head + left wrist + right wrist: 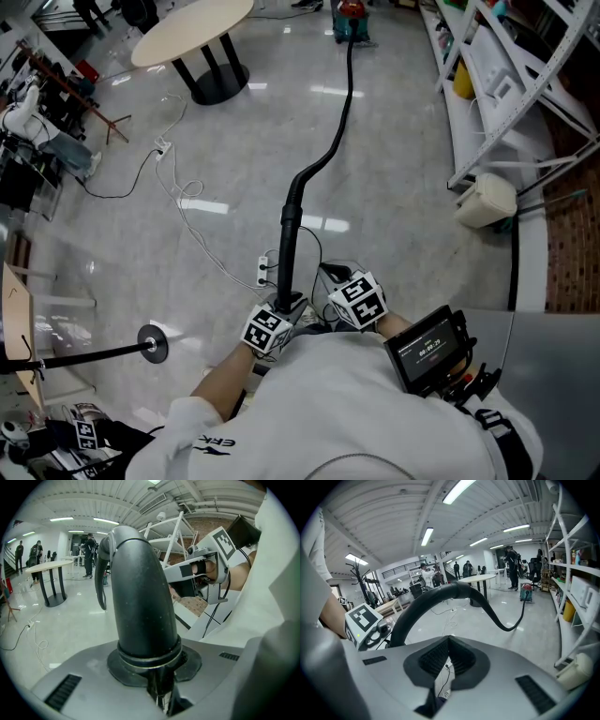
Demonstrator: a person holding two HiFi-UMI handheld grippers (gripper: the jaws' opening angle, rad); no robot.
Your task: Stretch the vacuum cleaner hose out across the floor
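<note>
Gripping the stiff black end of the vacuum cleaner hose (140,597), the left tongs (158,681) are closed on it close in front of the person's body. The tube stands up between the two pads. Just beside them, the right tongs (447,641) are pressed fully together with nothing between them, and the hose curves past above them without touching. A little further, a white power strip (262,272) lies on the glossy floor (403,169) with thin white cables (183,197) running off to the left. From the stiff end the hose goes away across the floor in a soft S-line, not fully straight, to the red and green vacuum cleaner (351,21) far off. A round table (192,30) stands left of it and white shelves (497,84) stand on the right.
</note>
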